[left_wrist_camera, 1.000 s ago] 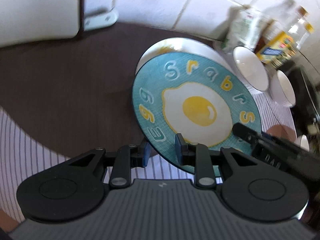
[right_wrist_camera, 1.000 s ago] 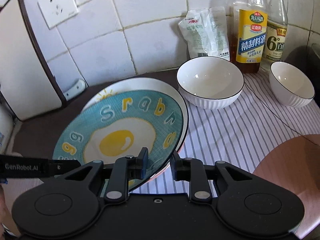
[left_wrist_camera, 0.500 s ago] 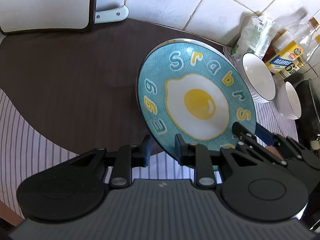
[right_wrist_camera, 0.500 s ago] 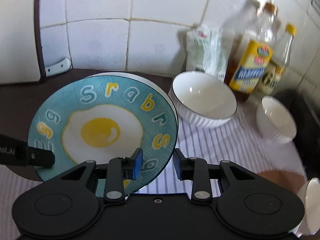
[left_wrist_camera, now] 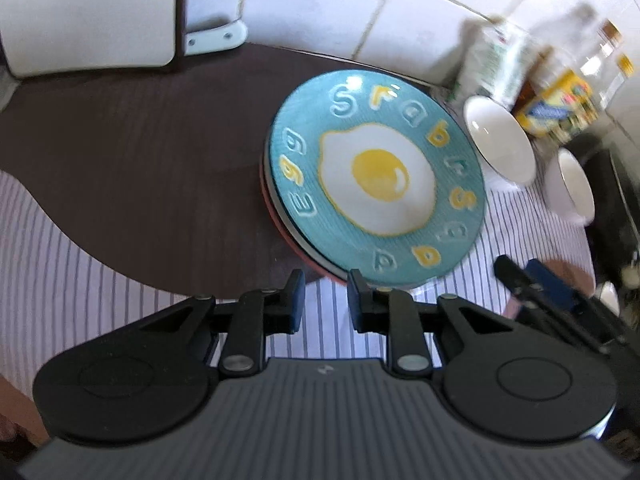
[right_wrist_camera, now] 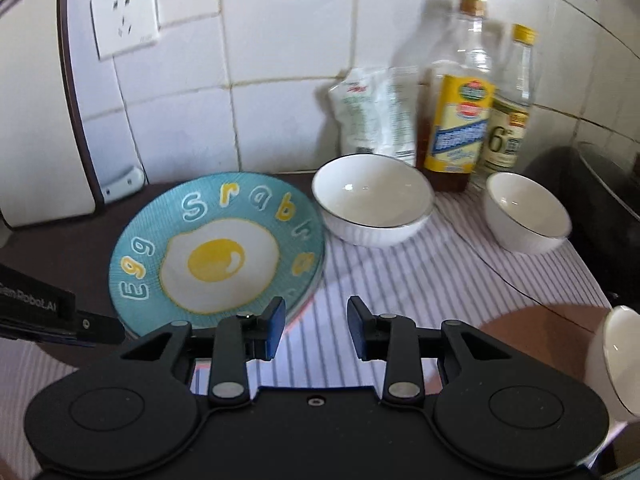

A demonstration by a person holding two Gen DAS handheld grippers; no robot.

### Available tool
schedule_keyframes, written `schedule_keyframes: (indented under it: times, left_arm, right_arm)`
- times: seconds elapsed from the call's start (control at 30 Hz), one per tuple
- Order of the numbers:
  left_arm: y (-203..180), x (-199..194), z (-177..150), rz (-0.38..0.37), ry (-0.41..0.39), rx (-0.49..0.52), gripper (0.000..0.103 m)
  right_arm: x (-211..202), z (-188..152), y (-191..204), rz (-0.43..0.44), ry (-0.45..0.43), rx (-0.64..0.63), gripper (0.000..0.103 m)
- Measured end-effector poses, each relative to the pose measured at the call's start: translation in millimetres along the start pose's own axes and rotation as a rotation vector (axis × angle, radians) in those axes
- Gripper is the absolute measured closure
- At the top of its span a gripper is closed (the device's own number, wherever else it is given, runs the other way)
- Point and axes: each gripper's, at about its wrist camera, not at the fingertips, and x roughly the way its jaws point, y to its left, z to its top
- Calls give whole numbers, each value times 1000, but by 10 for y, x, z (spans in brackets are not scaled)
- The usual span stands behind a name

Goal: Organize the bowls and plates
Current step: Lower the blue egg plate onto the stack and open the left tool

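Note:
The teal fried-egg plate (left_wrist_camera: 376, 176) (right_wrist_camera: 216, 248) lies flat on a stack of plates, whose red and white rims peek out beneath it. My left gripper (left_wrist_camera: 325, 300) stands just short of the plate's near rim, narrowly open, with only striped cloth showing in the gap. My right gripper (right_wrist_camera: 316, 320) sits at the plate's right front edge. Its jaws are opening and nothing is between them. A large white bowl (right_wrist_camera: 372, 200) and a smaller white bowl (right_wrist_camera: 528, 212) stand to the right of the plate. A third bowl (right_wrist_camera: 616, 360) shows at the right edge.
Two bottles (right_wrist_camera: 460, 120) (right_wrist_camera: 512, 108) and a white bag (right_wrist_camera: 376, 112) stand against the tiled wall. A white board (right_wrist_camera: 36, 120) leans at the left under a socket (right_wrist_camera: 124, 16). A dark appliance (right_wrist_camera: 600, 208) borders the right. Striped cloth (right_wrist_camera: 400, 280) covers the counter in front.
The egg plate went from tilted between both grippers to lying flat on the stack. Both grippers have drawn back off its rim, and the right jaws have widened.

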Motion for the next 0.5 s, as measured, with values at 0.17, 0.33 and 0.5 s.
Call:
schedule_keyframes:
  times: [0.17,0.33,0.5]
  left_arm:
    - [-229,-234,-100,-36,-8,87,76]
    - [-534,-468,-192,-75,-33,164,67]
    - [-845,-624,-205,-95,-51,221,60]
  right_arm:
    - [-483,-132,-302,-12,-95,64,53]
    - [-855,-208,-541,1,-147,73,46]
    - [-1163,-260,-770,29,-163,65,38]
